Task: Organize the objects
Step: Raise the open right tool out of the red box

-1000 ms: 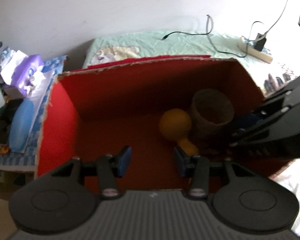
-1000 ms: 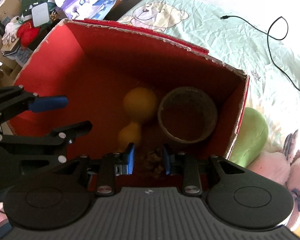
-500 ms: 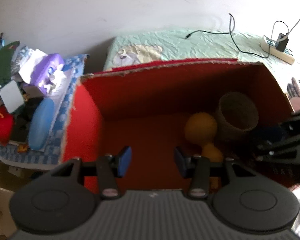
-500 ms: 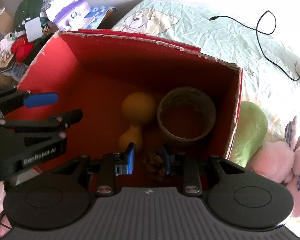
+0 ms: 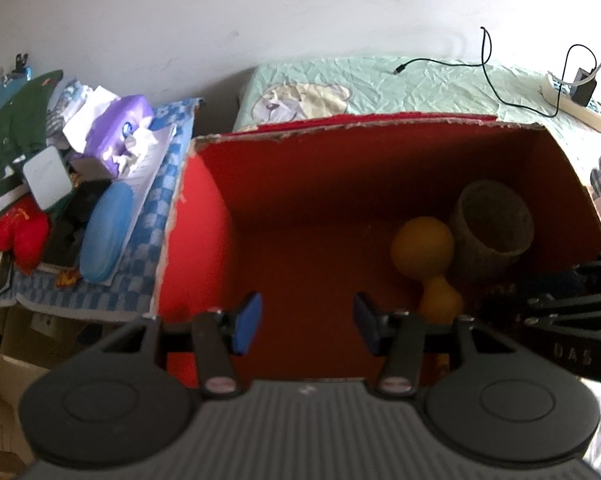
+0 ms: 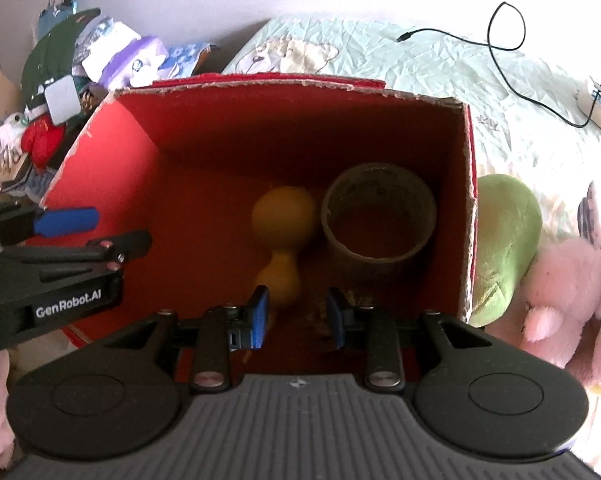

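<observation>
A red cardboard box (image 5: 204,240) (image 6: 100,168) stands open on the bed. Inside lie a yellow gourd-shaped toy (image 5: 424,252) (image 6: 282,236) and a brown woven cup (image 5: 492,224) (image 6: 380,220), side by side at the box's right. A small dark brown clump (image 6: 320,320) lies on the box floor below the cup. My left gripper (image 5: 306,328) is open and empty above the box's near edge. My right gripper (image 6: 298,316) is open and empty over the box's near right part, above the clump.
A green plush (image 6: 504,248) and pink plush toys (image 6: 568,284) lie right of the box. A cluttered side table (image 5: 80,184) with tissues, a blue case and a red item stands left. A cable (image 5: 500,80) and power strip (image 5: 572,104) lie on the bedsheet behind.
Both grippers have pulled back and up from the box. My right gripper's jaws have spread wider, and the brown clump now lies on the box floor.
</observation>
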{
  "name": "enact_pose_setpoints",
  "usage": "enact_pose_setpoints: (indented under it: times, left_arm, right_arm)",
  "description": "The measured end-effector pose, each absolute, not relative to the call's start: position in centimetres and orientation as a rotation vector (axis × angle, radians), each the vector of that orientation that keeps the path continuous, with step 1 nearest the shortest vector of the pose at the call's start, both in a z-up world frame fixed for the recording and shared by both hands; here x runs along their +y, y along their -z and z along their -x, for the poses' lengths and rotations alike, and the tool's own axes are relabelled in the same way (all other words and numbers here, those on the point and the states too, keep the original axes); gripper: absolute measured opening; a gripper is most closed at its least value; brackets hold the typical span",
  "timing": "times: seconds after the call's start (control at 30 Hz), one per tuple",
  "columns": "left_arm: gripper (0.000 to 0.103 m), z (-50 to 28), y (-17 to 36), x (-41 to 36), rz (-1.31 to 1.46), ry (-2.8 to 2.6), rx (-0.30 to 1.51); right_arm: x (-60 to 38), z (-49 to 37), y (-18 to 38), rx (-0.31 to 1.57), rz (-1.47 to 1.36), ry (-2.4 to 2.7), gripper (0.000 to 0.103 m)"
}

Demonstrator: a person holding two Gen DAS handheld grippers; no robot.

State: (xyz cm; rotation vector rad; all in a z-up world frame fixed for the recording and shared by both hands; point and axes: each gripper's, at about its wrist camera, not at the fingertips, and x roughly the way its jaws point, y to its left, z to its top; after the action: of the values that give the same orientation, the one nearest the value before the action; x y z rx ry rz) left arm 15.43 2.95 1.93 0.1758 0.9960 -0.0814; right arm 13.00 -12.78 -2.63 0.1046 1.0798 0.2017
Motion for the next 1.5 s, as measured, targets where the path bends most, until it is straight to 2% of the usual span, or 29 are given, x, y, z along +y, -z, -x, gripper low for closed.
enact_pose_setpoints:
  times: [0.07, 0.17, 0.47, 1.5]
  left_arm:
    - [0.062, -15.0, -2.0, 3.1, -0.181, 0.075, 0.992]
    - [0.066, -14.5, -2.2, 3.2, -0.191, 0.070, 0.979]
    - [0.070, -13.9, -2.0, 3.4, -0.197, 0.062, 0.990]
    - [0.074, -13.5, -1.7, 4.4, -0.115, 0.143, 0.932]
  right_arm:
    - [-12.8, -12.8, 2.7, 1.076, -0.116, -0.198, 0.032]
    - [-12.6, -12.5, 2.8, 1.061, -0.102, -0.188, 0.032]
    - [-13.0, -12.0, 2.8, 1.043, -0.166, -0.170, 0.032]
    - [-11.5, -11.3, 3.5, 1.025, -0.078, -0.083, 0.032]
